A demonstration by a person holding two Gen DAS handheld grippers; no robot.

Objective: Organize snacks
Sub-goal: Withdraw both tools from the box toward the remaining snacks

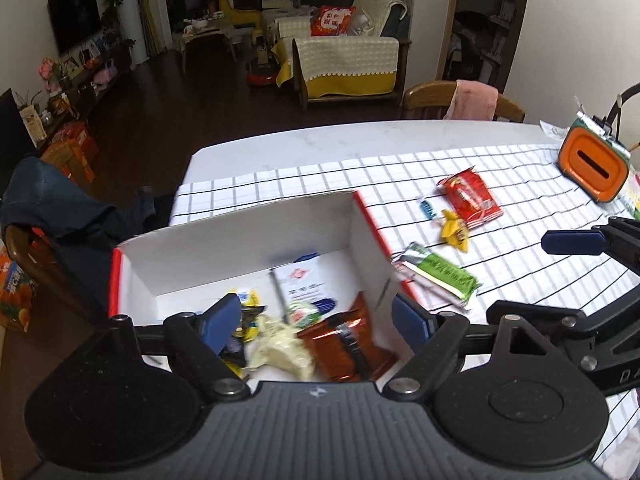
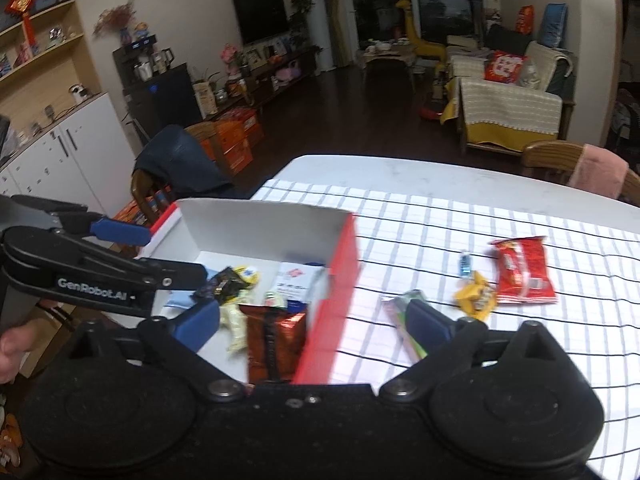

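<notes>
Both claws hung spread and empty, left claw (image 1: pixel 316 320) and right claw (image 2: pixel 316 326), over the box (image 1: pixel 240 236); snacks (image 1: pixel 468 200) lay on the tabletop (image 1: pixel 520 248).

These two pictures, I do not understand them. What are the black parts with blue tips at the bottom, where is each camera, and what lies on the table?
No robot here: a person holds a hand-held tool in each hand. Each picture comes from a camera on one tool, looking along its blue fingers. The left tool and right tool are both open and hold nothing. On the checked tablecloth stands a white box with several snacks already inside. Still outside it: a green packet, a red packet, a yellow snack and a small blue candy.
</notes>
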